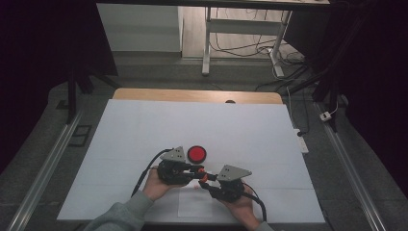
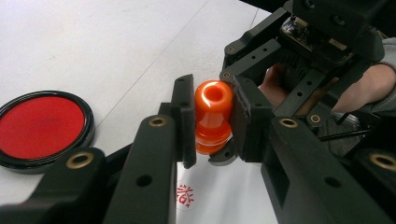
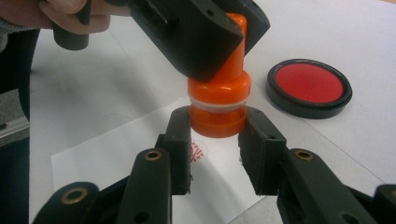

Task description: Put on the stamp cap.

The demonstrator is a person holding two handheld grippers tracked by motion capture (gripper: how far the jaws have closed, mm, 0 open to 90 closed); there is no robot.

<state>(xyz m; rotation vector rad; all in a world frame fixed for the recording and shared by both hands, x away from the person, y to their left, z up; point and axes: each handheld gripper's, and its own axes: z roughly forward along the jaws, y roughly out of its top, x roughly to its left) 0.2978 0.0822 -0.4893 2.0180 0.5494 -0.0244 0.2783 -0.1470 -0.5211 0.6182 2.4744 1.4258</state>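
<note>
The orange stamp (image 2: pixel 213 116) hung just above a small paper sheet (image 3: pixel 116 154), gripped from two sides at once. The left gripper (image 2: pixel 212 119) was clenched on its narrow handle, and the right gripper (image 3: pixel 217 128) was clamped on its wider base, so the two tools met nose to nose over the stamp. Directly beneath the stamp, a red printed mark (image 3: pixel 198 151) showed on the sheet. Beyond the stamp, near it but not touching, lay the round red ink pad (image 1: pixel 196 154) in its black rim. Outward from the stamp, the white table cover (image 1: pixel 144 130) stretched bare to the far wooden edge (image 1: pixel 192 95) and well out to both sides. The near edge of the cover lay close behind the stamp, where the person's hands (image 1: pixel 156 185) and a grey sleeve (image 1: pixel 122 214) came in.
</note>
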